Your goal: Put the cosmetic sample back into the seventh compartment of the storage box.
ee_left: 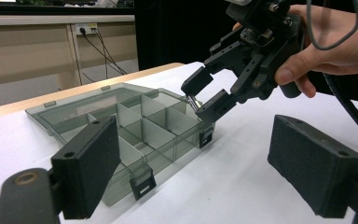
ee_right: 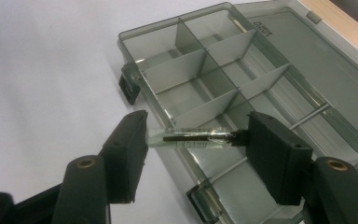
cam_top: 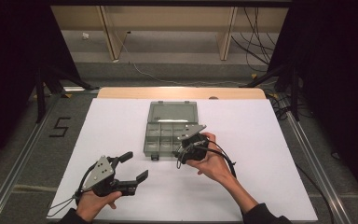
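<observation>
Open compartment box (ee_right: 223,88), compartments empty. Right gripper (ee_right: 193,137) pinching clear tube (ee_right: 193,136) above it; left gripper (cam_top: 137,168) wide open, holding nothing.

We're in a lab-style recording setup, not a home or shop. The white-covered table (cam_top: 121,140) sits between aluminium rails (cam_top: 23,154) on a grey carpeted floor (cam_top: 37,140), with black curtains (cam_top: 9,46) hung down both sides. Black stand legs (cam_top: 51,79) rest on the floor at the left and the right. A "5" (cam_top: 59,127) is taped on the carpet left of the table. Loose cables (cam_top: 256,37) run across the floor at the back, under a plain wooden bench (cam_top: 168,18). We see a wall socket (ee_left: 86,29) with plugs in the left gripper view.
</observation>
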The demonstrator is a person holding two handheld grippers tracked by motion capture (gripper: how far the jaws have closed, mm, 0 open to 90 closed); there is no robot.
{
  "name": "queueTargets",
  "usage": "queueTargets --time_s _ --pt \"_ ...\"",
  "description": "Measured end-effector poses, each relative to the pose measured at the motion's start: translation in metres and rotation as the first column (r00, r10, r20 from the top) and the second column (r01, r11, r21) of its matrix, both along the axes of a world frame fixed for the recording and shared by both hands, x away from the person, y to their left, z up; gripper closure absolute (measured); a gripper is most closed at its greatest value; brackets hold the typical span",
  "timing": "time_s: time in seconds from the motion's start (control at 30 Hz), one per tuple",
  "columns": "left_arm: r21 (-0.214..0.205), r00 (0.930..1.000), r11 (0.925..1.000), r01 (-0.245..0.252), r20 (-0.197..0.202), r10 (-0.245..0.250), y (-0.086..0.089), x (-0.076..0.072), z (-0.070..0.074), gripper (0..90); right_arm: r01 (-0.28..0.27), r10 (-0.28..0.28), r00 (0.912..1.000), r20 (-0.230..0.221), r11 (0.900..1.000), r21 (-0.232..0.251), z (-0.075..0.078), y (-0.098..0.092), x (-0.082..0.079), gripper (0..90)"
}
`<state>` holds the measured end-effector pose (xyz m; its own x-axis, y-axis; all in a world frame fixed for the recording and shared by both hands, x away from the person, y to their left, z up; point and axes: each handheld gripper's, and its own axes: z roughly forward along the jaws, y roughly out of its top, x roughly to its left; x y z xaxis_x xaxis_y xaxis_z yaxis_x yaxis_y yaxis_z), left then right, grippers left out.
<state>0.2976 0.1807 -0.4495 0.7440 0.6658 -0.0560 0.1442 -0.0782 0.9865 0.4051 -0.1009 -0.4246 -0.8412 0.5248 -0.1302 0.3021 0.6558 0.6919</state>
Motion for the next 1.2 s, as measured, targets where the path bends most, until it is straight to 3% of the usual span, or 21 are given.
queueTargets --time_s 0.27,0.33,0.4,0.7,0.8,0.87,1.07,1.17,1.2 --pt "0.000 1.0000 1.0000 0.001 -0.002 -0.001 0.000 0.000 0.000 15.8 0.024 -0.024 0.9997 0.009 0.9997 0.010 -0.002 0.000 0.008 40.2" --pt "-0.001 1.0000 1.0000 0.001 -0.001 -0.001 0.000 0.000 0.000 15.8 0.023 -0.023 0.9997 -0.008 0.9996 0.015 -0.002 0.001 0.009 40.2" --pt "-0.001 1.0000 1.0000 -0.001 -0.002 0.001 0.000 0.000 0.000 15.8 0.031 -0.031 0.9995 0.006 0.9992 0.025 -0.004 0.002 0.011 40.2" --pt "-0.003 1.0000 1.0000 -0.001 -0.002 0.001 0.000 0.000 0.000 15.8 0.055 -0.054 0.9984 -0.016 0.9983 0.019 -0.008 0.003 0.017 40.2" --pt "-0.002 1.0000 1.0000 -0.001 -0.001 0.001 0.000 0.000 0.000 15.8 0.059 -0.059 0.9982 -0.001 0.9979 0.026 -0.010 0.003 0.018 40.2" --pt "-0.003 1.0000 1.0000 -0.001 -0.001 0.001 0.000 0.000 0.000 15.8 0.058 -0.057 0.9982 -0.018 0.9981 0.019 -0.010 0.003 0.019 40.1" --pt "-0.002 1.0000 1.0000 -0.001 -0.002 0.001 0.000 0.000 0.000 15.8 0.070 -0.070 0.9975 0.001 0.9973 0.022 -0.013 0.005 0.021 40.1" --pt "-0.002 1.0000 1.0000 -0.001 -0.001 0.001 0.000 0.000 0.000 15.8 0.070 -0.070 0.9976 -0.001 0.9974 0.021 -0.015 0.006 0.022 40.1" --pt "-0.003 1.0000 1.0000 -0.001 -0.001 0.001 0.000 0.000 0.000 15.8 0.067 -0.067 0.9975 -0.023 0.9976 0.016 -0.014 0.005 0.022 40.2"
